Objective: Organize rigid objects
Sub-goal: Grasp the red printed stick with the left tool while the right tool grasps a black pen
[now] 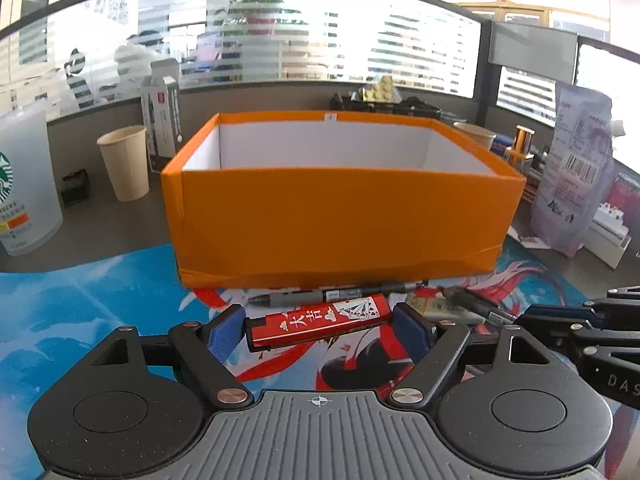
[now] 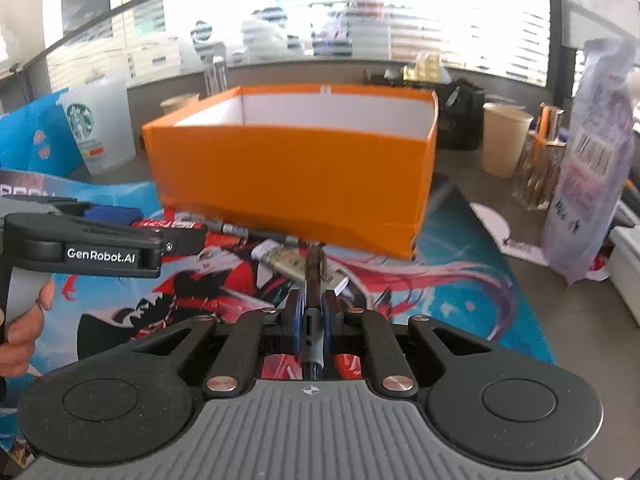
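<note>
Two things are being carried at once. The red lighter [image 1: 318,322] is sitting crosswise between the blue pads of my left tongs [image 1: 319,330], which are spread wide but closed on its two ends, so I am judging it gripped lengthwise and lifted clear of the printed mat [image 1: 80,300]. My right tongs [image 2: 311,320] are pressed together on a dark pen [image 2: 312,280], which is running straight forward out of them toward the orange box [image 1: 340,220].

Both loads are hanging just in front of the box's near wall, below its rim. Its white inside is looking bare as far as I can see, though the floor is hidden from here.

Still lying on the mat against the foot of the box are a grey pen [image 1: 332,294] and a small pale packet [image 2: 296,266].

I am reading this as the carry step, with pickup done and placing not yet begun. Next, both hands are needing to rise above the near rim, travel forward over the opening, then let go. The lighter's end-on hold looks slippery, so I would be moving it gently.
</note>
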A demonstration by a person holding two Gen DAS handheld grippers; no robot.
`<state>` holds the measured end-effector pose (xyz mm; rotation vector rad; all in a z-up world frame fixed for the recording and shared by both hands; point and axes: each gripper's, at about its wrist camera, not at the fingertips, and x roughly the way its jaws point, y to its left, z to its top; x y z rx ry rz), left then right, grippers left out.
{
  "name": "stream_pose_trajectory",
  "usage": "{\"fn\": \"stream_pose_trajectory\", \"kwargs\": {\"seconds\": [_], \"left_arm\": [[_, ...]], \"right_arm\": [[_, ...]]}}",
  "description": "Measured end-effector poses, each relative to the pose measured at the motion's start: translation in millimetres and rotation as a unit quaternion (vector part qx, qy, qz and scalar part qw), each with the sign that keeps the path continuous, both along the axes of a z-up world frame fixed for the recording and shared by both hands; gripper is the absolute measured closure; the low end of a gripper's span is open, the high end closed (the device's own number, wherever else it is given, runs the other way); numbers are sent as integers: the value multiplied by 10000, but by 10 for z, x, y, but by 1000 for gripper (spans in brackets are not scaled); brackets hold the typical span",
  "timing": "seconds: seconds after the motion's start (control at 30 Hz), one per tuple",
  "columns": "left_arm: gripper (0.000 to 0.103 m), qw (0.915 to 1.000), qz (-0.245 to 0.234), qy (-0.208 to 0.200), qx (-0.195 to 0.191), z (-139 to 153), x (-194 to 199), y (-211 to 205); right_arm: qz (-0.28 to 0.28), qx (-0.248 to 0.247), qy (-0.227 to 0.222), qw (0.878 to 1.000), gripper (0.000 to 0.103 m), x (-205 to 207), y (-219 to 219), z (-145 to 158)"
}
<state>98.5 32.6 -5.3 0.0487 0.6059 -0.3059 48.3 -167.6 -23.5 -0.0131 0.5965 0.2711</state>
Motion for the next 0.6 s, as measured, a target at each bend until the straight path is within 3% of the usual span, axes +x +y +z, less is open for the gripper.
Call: {"fn": "stream_pose_trajectory", "kwargs": {"seconds": [0.6], "left_arm": [[22,9997,15,-254,-4,198,-177,-38]], "right_arm": [[98,63,-656,9978,94,-147,-7,315]]}}
